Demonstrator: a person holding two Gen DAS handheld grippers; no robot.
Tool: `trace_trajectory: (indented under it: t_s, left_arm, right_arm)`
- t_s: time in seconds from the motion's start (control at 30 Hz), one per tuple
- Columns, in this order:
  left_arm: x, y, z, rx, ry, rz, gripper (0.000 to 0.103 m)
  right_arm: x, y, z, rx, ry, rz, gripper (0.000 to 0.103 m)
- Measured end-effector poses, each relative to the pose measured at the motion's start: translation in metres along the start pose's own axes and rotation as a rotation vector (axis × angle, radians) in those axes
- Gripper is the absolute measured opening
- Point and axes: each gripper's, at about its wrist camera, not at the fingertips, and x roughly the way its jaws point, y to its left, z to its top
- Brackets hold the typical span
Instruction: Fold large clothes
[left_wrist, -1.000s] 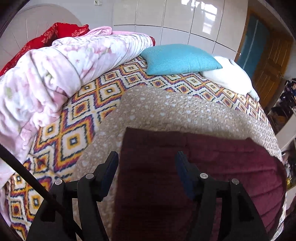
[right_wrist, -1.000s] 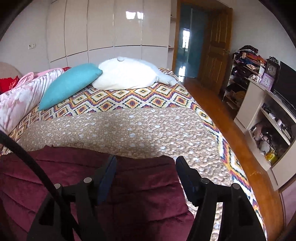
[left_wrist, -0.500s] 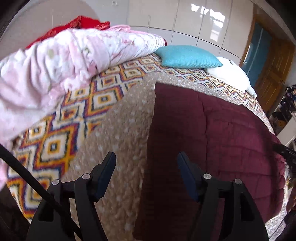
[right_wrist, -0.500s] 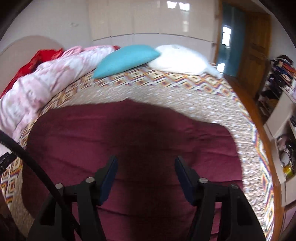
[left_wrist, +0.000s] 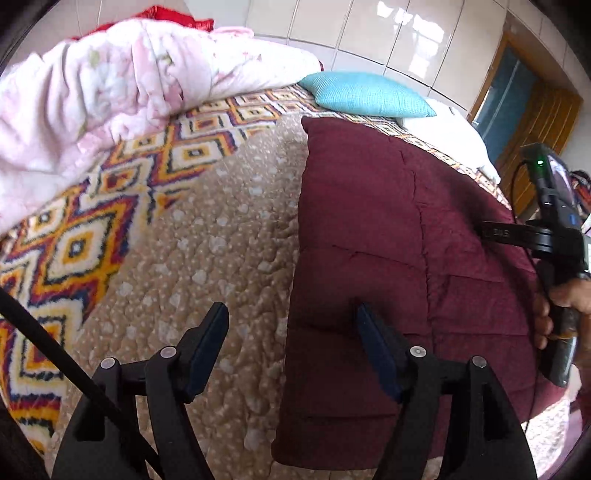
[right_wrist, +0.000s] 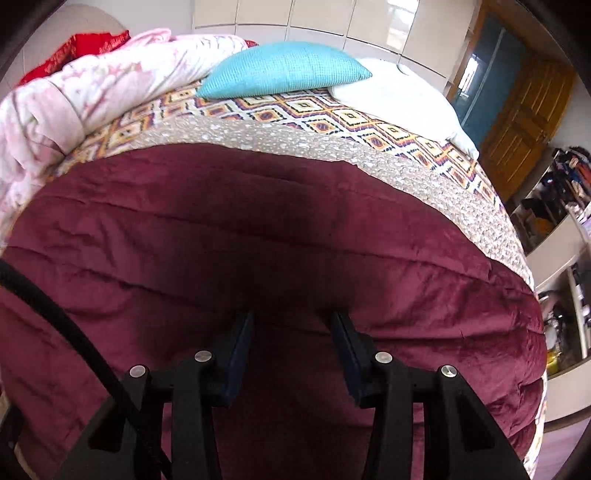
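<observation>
I hold both grippers open: left gripper (left_wrist: 290, 334) straddles the maroon garment's (left_wrist: 388, 258) left edge, right gripper (right_wrist: 291, 339) hovers mid-panel. Garment lies flat on the bed's beige blanket (left_wrist: 207, 266). Risk: plush layers slipping, fold skewing.

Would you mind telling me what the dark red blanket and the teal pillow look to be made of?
The dark red quilted blanket looks like plush velvet or fleece: soft sheen, stitched seams. The teal rectangular pillow appears to have a woven or knitted cover, judging by its fine grid texture.
</observation>
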Motion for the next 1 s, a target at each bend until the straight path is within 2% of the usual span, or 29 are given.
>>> trace_trajectory:
  t_s: [0.07,0.17,0.2,0.27,0.37,0.43,0.47,0.57,0.63,0.77,0.83,0.93,1.0]
  left_arm:
    - [-0.002,0.005,-0.001,-0.009,-0.003,-0.019,0.071]
    - [-0.004,0.006,-0.003,0.011,-0.012,-0.010,0.071]
    - [-0.004,0.007,-0.003,0.016,-0.016,-0.007,0.071]
    - [-0.005,0.008,-0.004,0.020,-0.023,0.002,0.071]
    - [-0.006,0.010,-0.004,0.021,-0.024,-0.007,0.071]
    - [-0.007,0.010,-0.004,0.022,-0.021,-0.010,0.071]
    - [-0.007,0.010,-0.004,0.024,-0.019,-0.010,0.071]
    - [-0.006,0.011,-0.004,0.019,-0.016,-0.017,0.071]
    - [-0.006,0.012,-0.004,0.017,-0.010,-0.037,0.071]
    - [-0.008,0.005,-0.007,0.039,0.000,-0.088,0.071]
    - [-0.007,-0.002,-0.010,0.074,0.011,-0.096,0.071]
    - [-0.001,-0.010,-0.014,0.109,0.044,-0.122,0.072]
    - [0.001,-0.010,-0.015,0.103,0.058,-0.148,0.072]
  right_arm:
    - [-0.011,0.001,0.004,0.004,-0.016,-0.031,0.049]
    - [-0.050,0.014,0.000,-0.008,-0.176,-0.012,0.047]
    - [-0.057,0.023,-0.002,-0.018,-0.191,0.014,0.047]
    - [-0.061,0.046,-0.003,-0.051,-0.178,0.083,0.047]
    - [-0.044,0.089,0.000,-0.134,-0.123,0.132,0.047]
    - [-0.027,0.114,0.002,-0.171,-0.088,0.113,0.047]
    - [-0.014,0.126,0.003,-0.183,-0.067,0.073,0.047]
    - [-0.003,0.133,0.004,-0.203,-0.054,0.033,0.046]
    - [-0.013,0.124,0.004,-0.190,-0.059,0.066,0.046]
    - [-0.048,0.080,-0.006,-0.095,-0.096,0.176,0.049]
    - [-0.059,0.047,-0.024,-0.040,-0.102,0.204,0.057]
    - [-0.058,-0.004,-0.055,0.052,-0.059,0.211,0.057]
    - [-0.054,-0.054,-0.086,0.143,-0.041,0.191,0.058]
